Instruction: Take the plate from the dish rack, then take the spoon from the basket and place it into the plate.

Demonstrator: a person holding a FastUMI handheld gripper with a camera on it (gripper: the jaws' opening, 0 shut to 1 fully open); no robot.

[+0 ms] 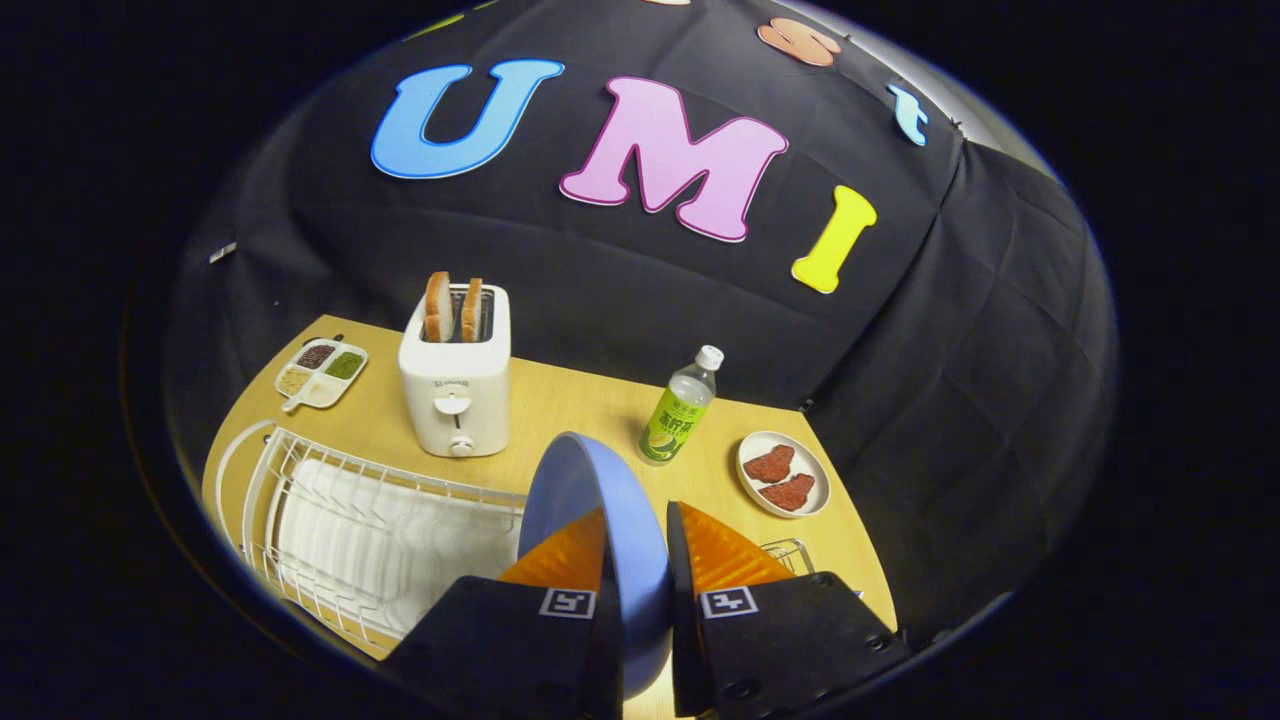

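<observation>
- gripper nearly closed, both fingers pressing on the blue plate, 1 finger on each face
- plate held on edge, upright, rim sticking up past the fingertips and down between the fingers
- white dish rack to the left of the fingers, just beside the plate's left face; cannot tell if plate touches the rack wire
- rack holds a white ribbed drain tray, no other dishes visible in it
- wire basket just right of the right finger, mostly hidden behind it; spoon not visible from here
- white toaster beyond the rack, ahead-left of the fingers, 2 bread slices standing in its slots
- small 4-compartment dish with seasonings left of the toaster, far corner of the table
- clear bottle with green label, white cap, upright, ahead and slightly right of the plate
- small white plate with 2 reddish-brown pieces on it, ahead-right, beyond the basket
- all on a light wooden table
</observation>
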